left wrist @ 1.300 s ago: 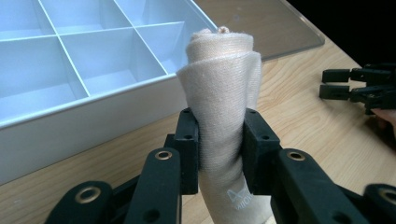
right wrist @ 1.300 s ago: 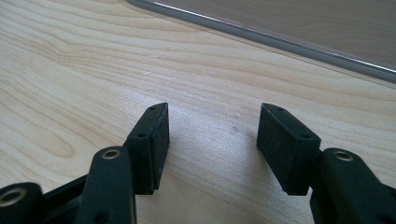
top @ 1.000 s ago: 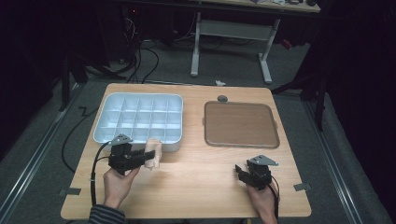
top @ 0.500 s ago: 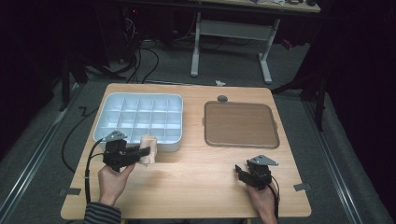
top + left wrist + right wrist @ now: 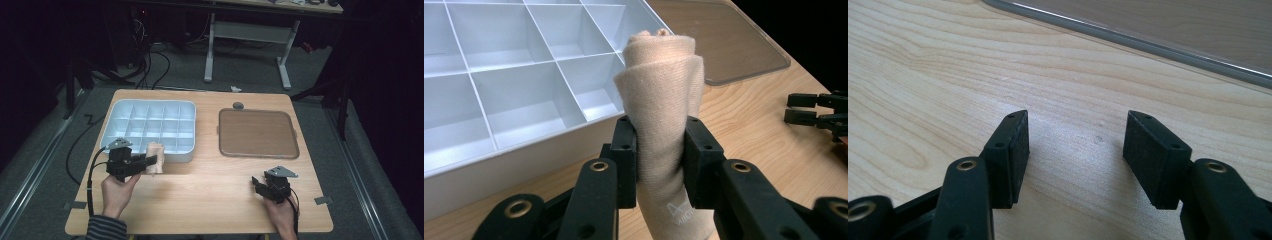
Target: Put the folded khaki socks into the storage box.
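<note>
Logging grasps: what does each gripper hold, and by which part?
The left gripper clamps the rolled cloth around its middle. The right gripper is open, holding nothing.

The table [image 5: 210,200] is brightly lit from above amid dark surroundings, with near parts softly blurred.

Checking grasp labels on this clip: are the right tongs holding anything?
No. The right tongs stand open over the bare wooden table, with nothing between their pads.
</note>
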`<state>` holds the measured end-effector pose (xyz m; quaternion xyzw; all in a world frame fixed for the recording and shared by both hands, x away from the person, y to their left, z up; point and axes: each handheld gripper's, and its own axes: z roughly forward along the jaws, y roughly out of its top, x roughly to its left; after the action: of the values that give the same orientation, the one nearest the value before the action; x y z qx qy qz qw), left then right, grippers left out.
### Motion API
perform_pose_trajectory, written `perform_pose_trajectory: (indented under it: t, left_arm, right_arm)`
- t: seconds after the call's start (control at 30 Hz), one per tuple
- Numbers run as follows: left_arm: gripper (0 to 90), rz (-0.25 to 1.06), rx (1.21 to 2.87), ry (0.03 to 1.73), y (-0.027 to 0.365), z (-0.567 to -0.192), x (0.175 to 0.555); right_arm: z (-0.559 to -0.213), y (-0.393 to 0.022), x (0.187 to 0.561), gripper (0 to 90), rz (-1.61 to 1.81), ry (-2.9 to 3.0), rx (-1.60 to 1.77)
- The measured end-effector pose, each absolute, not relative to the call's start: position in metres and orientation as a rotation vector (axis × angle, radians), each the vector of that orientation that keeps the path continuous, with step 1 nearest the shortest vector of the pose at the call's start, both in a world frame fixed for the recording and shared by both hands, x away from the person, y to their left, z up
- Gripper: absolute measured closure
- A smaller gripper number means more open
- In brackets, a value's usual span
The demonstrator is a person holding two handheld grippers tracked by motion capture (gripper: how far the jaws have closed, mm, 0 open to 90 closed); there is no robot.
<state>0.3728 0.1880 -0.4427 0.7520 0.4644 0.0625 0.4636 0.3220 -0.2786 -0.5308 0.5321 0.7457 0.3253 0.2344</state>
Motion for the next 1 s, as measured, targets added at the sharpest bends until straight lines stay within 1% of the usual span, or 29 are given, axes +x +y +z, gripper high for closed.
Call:
perform_pose_trajectory:
  t: [0.57, 1.0]
  left_arm:
    - [70.9, 0.203, 1.853, 1.142, 0.194, -0.429, 0.380]
    - [70.9, 0.212, 1.845, 1.153, 0.200, -0.422, 0.389]
  right_arm:
    - [-0.531, -0.279, 0.322, 43.9, 0.895, 2.047, 1.461]
    - [-0.531, -0.279, 0.322, 43.9, 0.894, 2.047, 1.460]
